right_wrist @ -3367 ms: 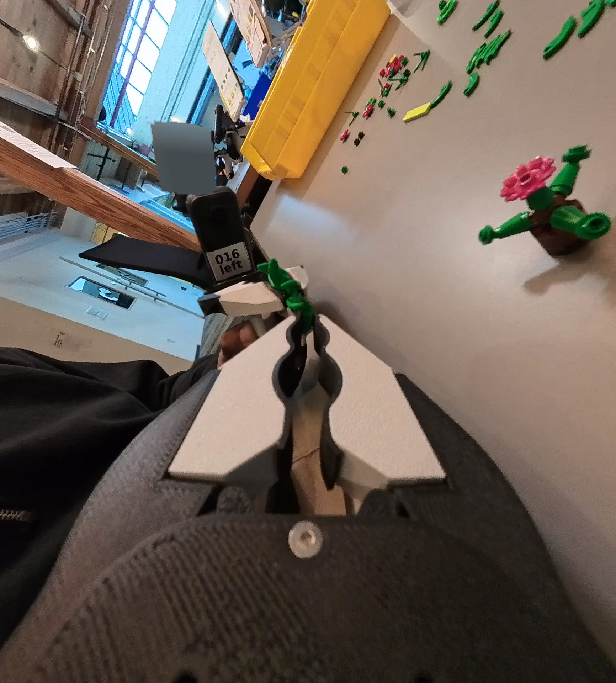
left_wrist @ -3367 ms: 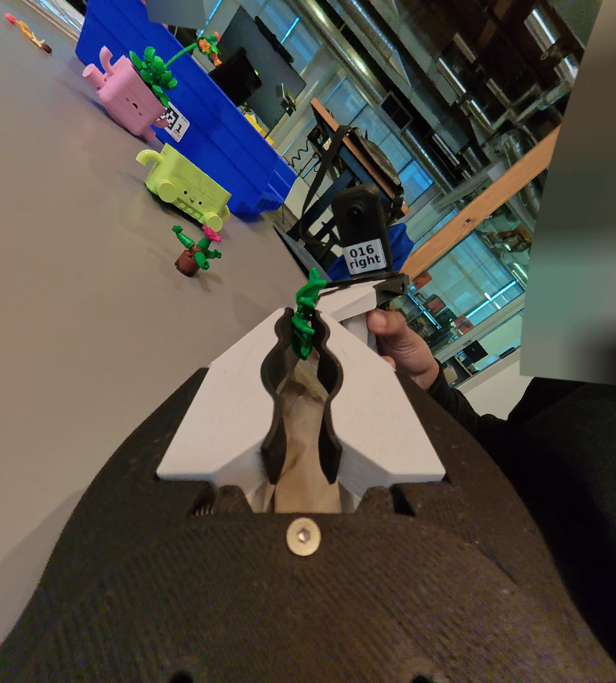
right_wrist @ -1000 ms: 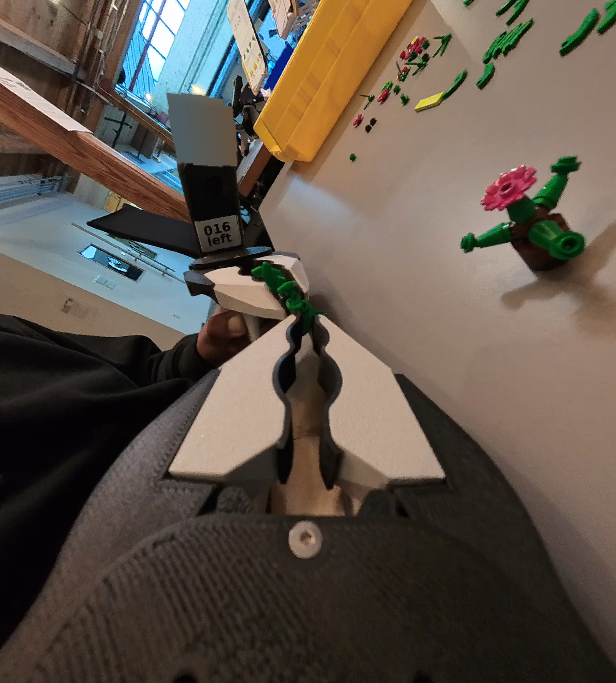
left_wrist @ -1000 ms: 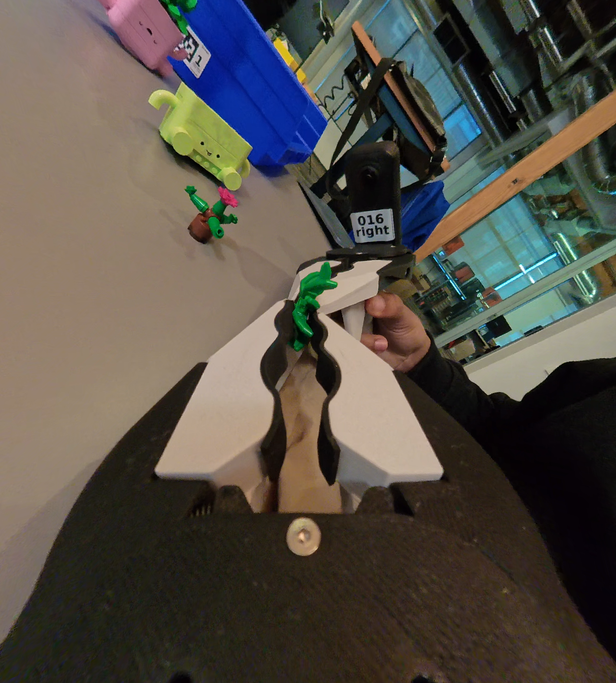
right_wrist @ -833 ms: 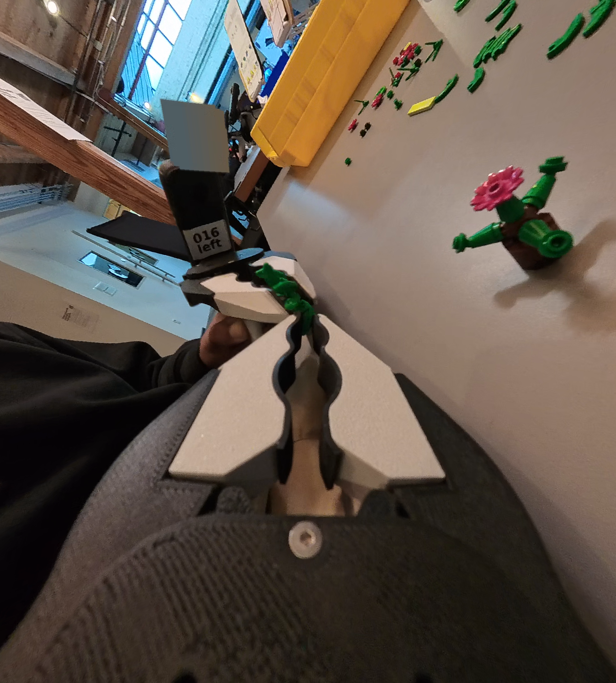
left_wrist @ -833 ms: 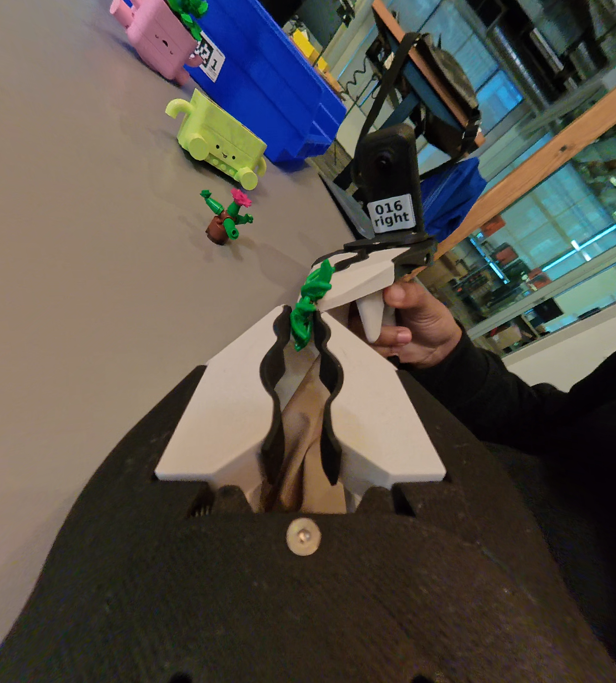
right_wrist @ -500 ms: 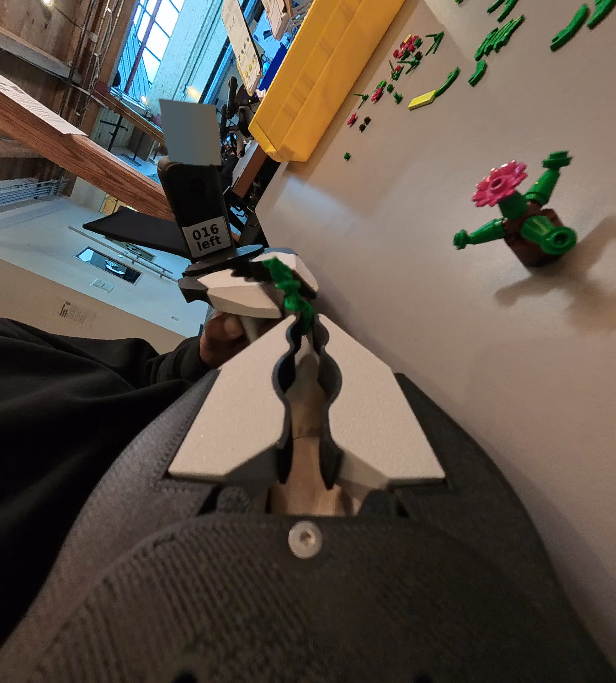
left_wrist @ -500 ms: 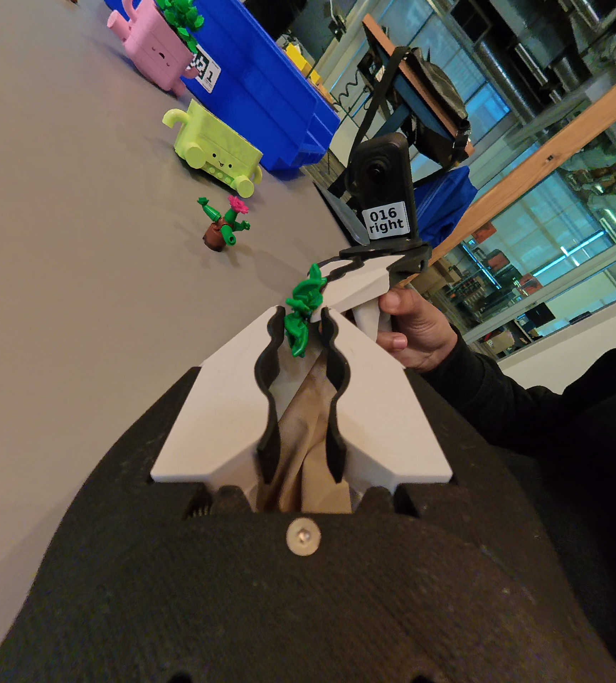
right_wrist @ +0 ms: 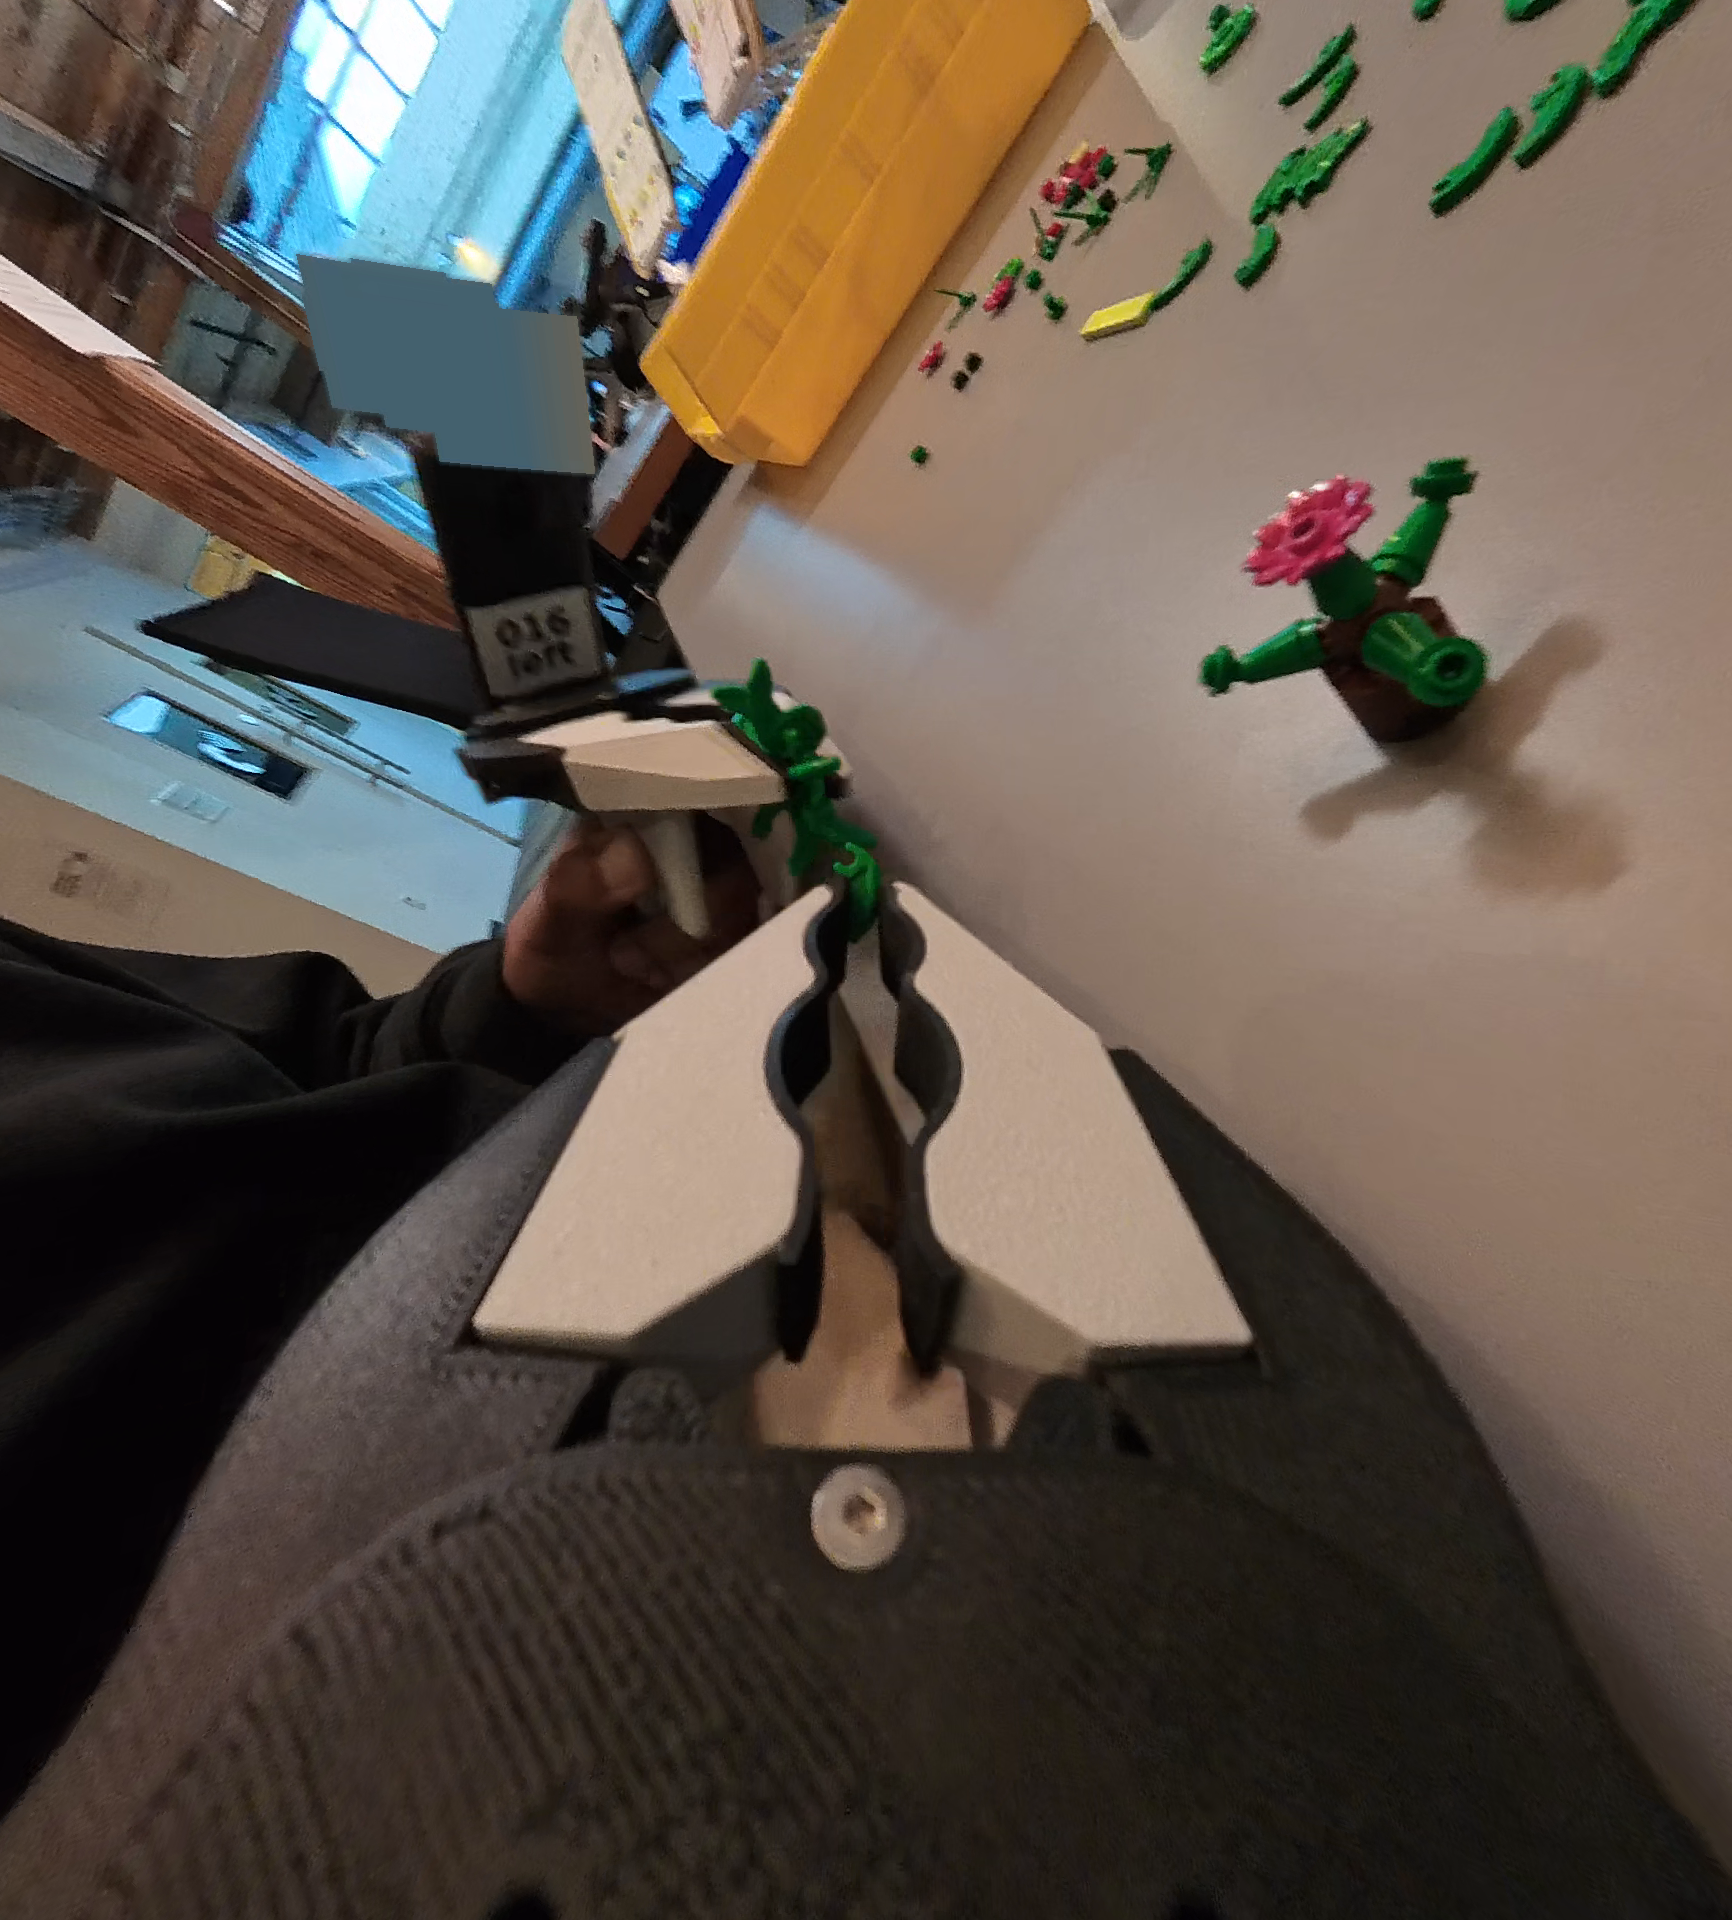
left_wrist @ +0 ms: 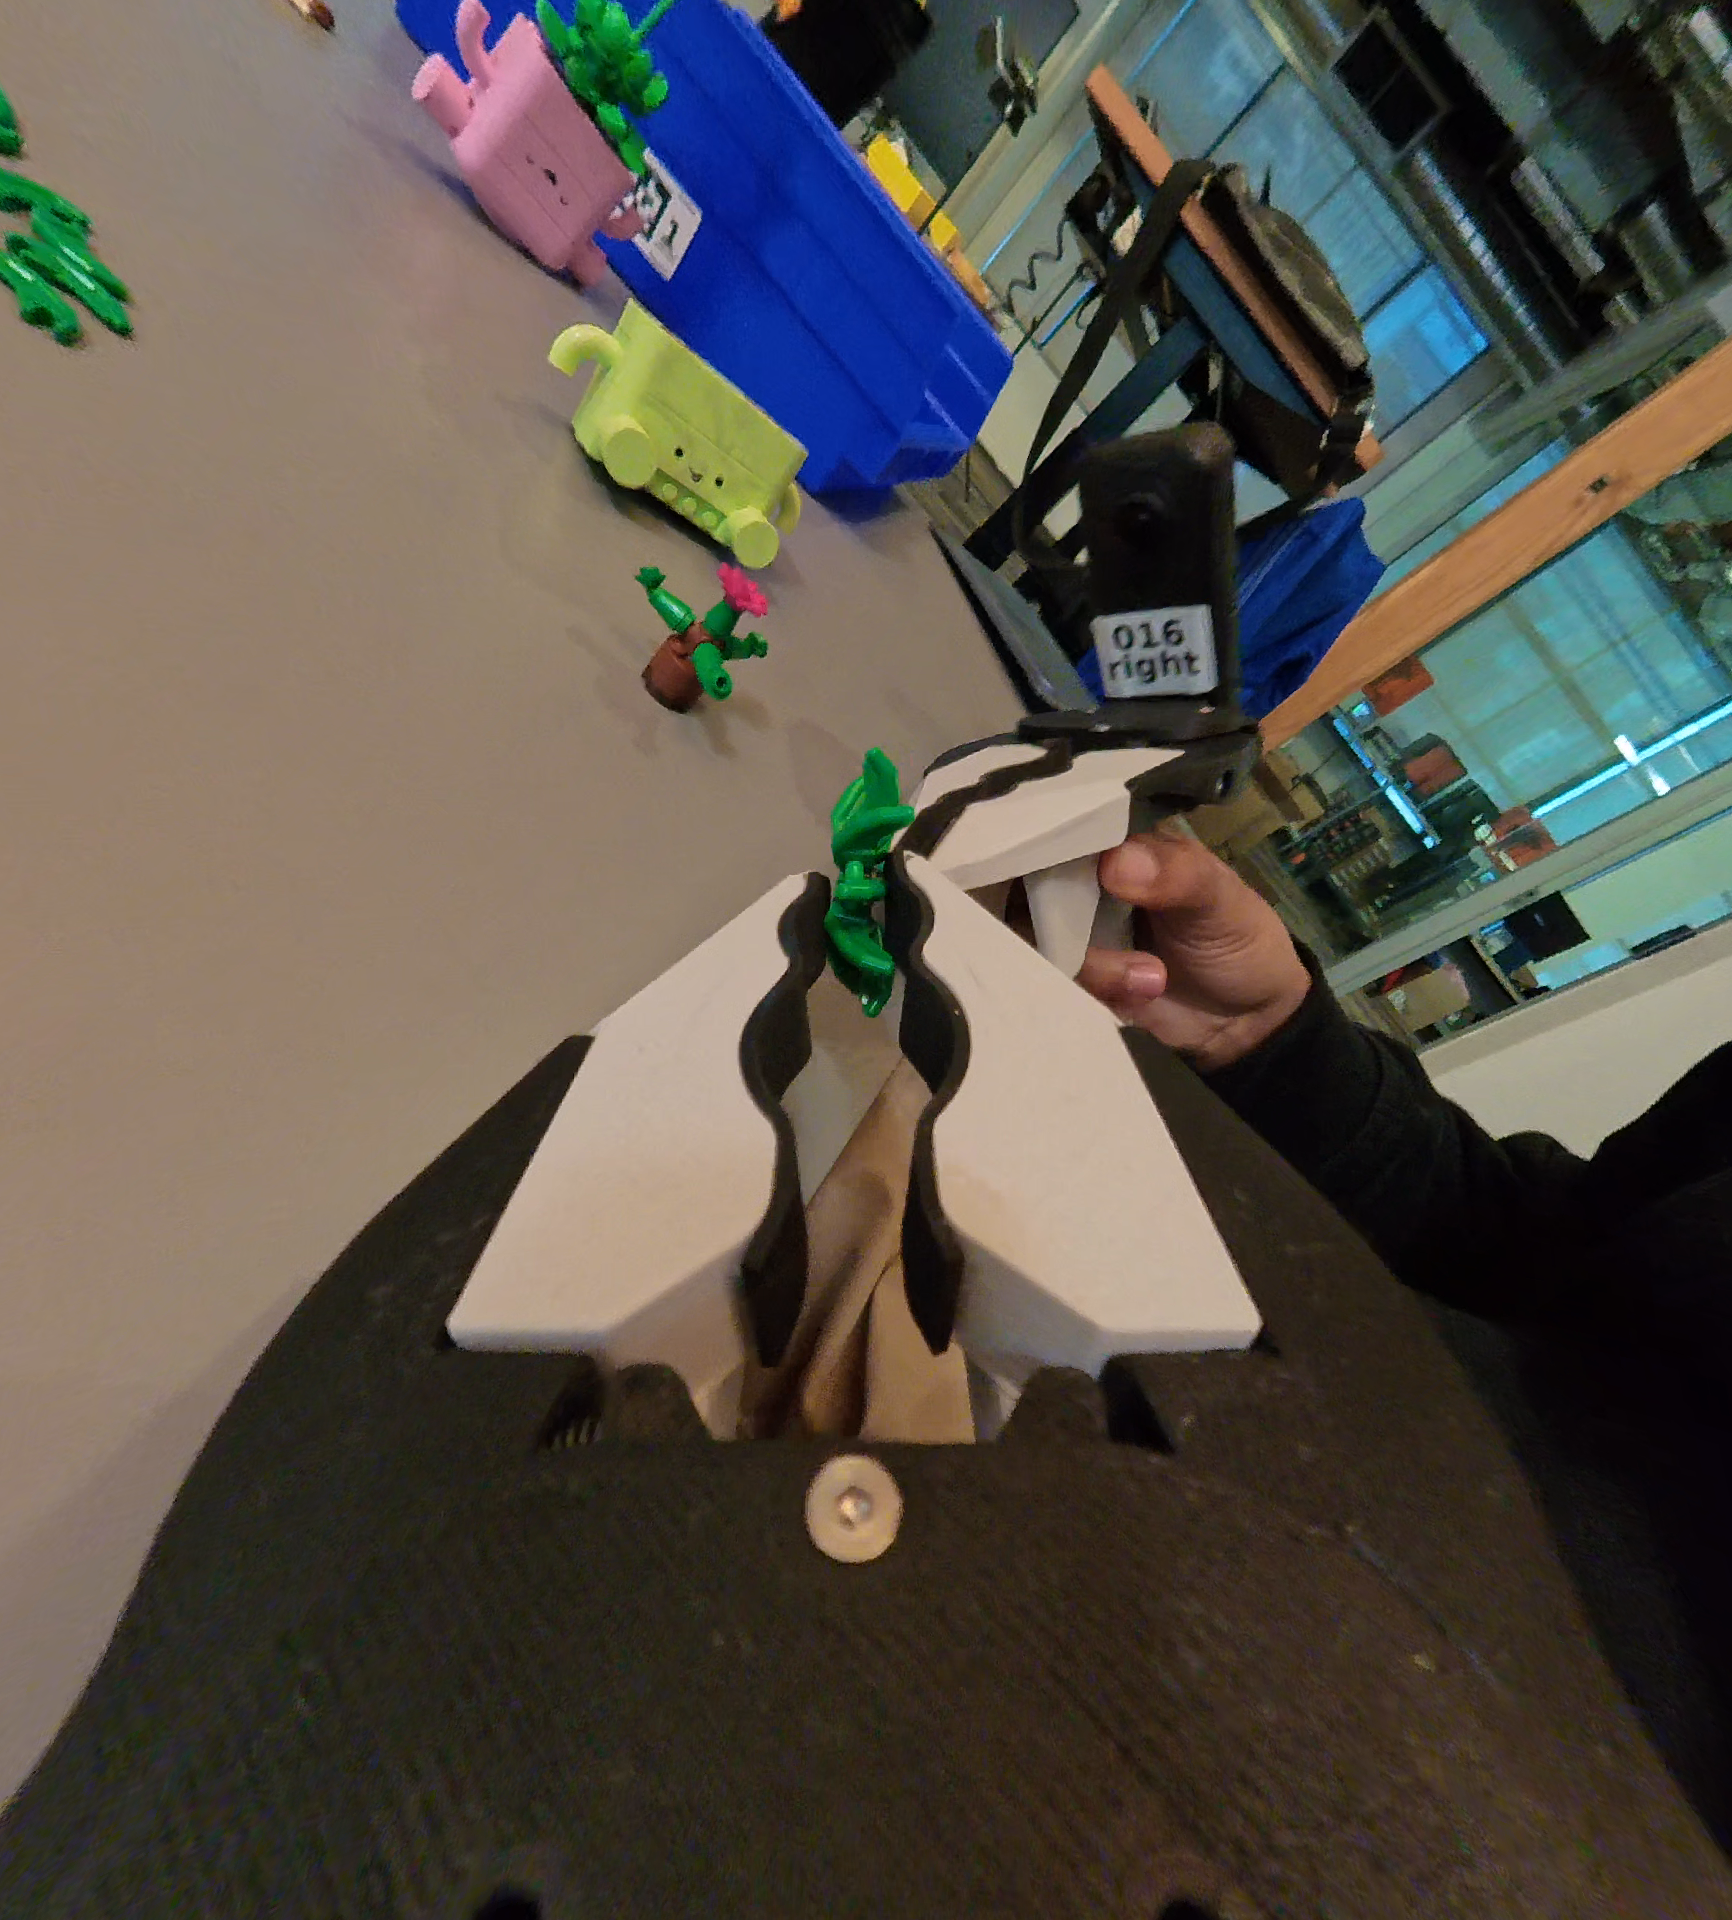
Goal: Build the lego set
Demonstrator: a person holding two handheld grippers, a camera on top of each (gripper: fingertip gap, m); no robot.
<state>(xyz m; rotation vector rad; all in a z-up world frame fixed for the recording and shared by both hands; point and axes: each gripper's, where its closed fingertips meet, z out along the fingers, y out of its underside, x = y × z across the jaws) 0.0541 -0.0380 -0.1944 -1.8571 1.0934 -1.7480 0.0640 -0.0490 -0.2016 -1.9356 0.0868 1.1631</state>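
A green leafy stem piece [left_wrist: 860, 894] is held between both grippers above the near edge of the grey table [left_wrist: 270, 727]. My left gripper [left_wrist: 857, 883] is shut on its lower part. My right gripper [right_wrist: 857, 899] is shut on the thin end of the same stem [right_wrist: 810, 790]. The grippers meet tip to tip at an angle. The right gripper also shows in the left wrist view [left_wrist: 919, 821], and the left gripper in the right wrist view [right_wrist: 768, 769]. A small brown pot with green cactus arms and a pink flower [left_wrist: 701, 649] stands on the table [right_wrist: 1361, 623].
A lime-green pot [left_wrist: 685, 447], a pink pot with a green plant [left_wrist: 540, 177] and a blue bin [left_wrist: 789, 260] stand at the far side. A yellow bin [right_wrist: 841, 229], loose green pieces [right_wrist: 1464, 156], small flower parts [right_wrist: 1070, 208] and a yellow plate [right_wrist: 1116, 317] lie beyond. Only a small space, under 4 cm, lies between the two pairs of fingers.
Both grippers have stayed closed on the green stem while tilting and shifting together. In the right wrist view more of the stem now shows between the two grippers.
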